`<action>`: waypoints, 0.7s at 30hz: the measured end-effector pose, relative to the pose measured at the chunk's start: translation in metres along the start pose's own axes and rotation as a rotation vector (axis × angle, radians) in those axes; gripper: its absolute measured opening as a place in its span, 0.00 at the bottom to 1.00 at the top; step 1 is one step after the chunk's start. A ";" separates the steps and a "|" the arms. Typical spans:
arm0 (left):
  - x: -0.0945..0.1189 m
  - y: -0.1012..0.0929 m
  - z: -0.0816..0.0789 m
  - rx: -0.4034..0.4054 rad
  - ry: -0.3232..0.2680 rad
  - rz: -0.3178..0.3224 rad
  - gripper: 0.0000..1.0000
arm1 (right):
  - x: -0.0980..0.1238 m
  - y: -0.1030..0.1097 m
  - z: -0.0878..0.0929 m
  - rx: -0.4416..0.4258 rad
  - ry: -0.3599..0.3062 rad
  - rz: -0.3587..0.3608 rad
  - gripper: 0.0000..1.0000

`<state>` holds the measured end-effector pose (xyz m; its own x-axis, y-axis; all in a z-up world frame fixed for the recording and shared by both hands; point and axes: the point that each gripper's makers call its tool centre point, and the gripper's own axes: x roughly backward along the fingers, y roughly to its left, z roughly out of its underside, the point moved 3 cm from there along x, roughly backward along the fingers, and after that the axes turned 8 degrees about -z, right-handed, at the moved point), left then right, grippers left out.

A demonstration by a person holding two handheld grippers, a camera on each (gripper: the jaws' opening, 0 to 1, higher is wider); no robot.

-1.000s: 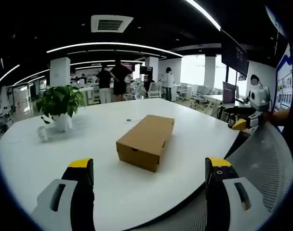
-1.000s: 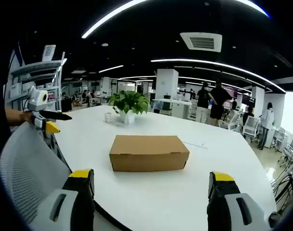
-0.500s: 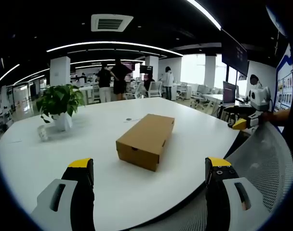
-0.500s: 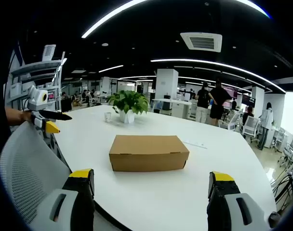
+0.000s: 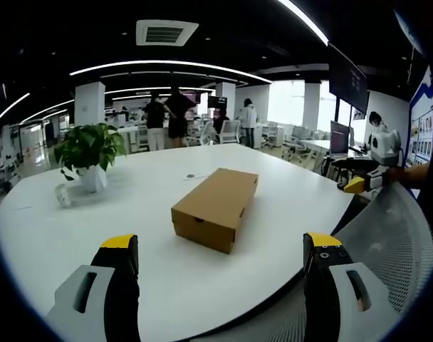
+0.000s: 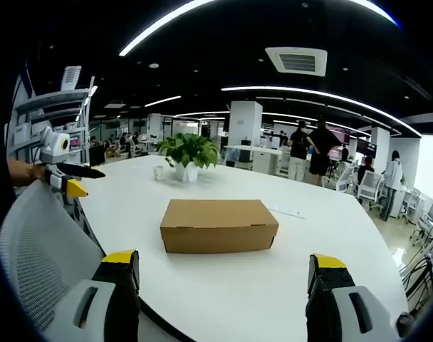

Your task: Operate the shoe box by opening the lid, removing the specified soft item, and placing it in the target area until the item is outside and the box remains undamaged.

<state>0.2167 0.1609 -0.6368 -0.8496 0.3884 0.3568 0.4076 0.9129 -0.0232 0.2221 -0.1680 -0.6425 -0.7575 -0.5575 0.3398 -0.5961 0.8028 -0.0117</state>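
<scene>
A closed cardboard shoe box (image 5: pixel 216 208) is seen lying on the white counter (image 5: pixel 95 235); the left claw (image 5: pixel 220 265) and right claw (image 6: pixel 220 274) are held spread wide, empty, well short of it

This is a large open-plan office. A broad white tabletop (image 5: pixel 159 278) fills the foreground, with a potted plant (image 5: pixel 88 149) on it and a grey mesh office chair (image 6: pixel 38 249) pulled up at its edge. Beyond it stand rows of desks and swivel chairs (image 5: pixel 229 132), white pillars (image 6: pixel 245 121), and several people (image 6: pixel 309 149) standing. Long strip lights (image 6: pixel 323 92) and an air-conditioning vent (image 5: pixel 165 31) run across the dark ceiling.
</scene>
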 end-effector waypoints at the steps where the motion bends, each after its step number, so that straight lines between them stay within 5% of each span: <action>1: 0.000 0.000 0.000 -0.001 0.000 0.001 1.00 | 0.000 0.000 0.000 0.001 0.000 0.001 0.99; 21: 0.000 0.001 -0.003 0.007 0.004 -0.017 1.00 | 0.000 -0.001 0.001 -0.005 0.014 0.004 0.99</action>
<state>0.2182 0.1619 -0.6342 -0.8549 0.3726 0.3610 0.3908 0.9201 -0.0241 0.2226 -0.1690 -0.6430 -0.7558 -0.5516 0.3528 -0.5921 0.8058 -0.0087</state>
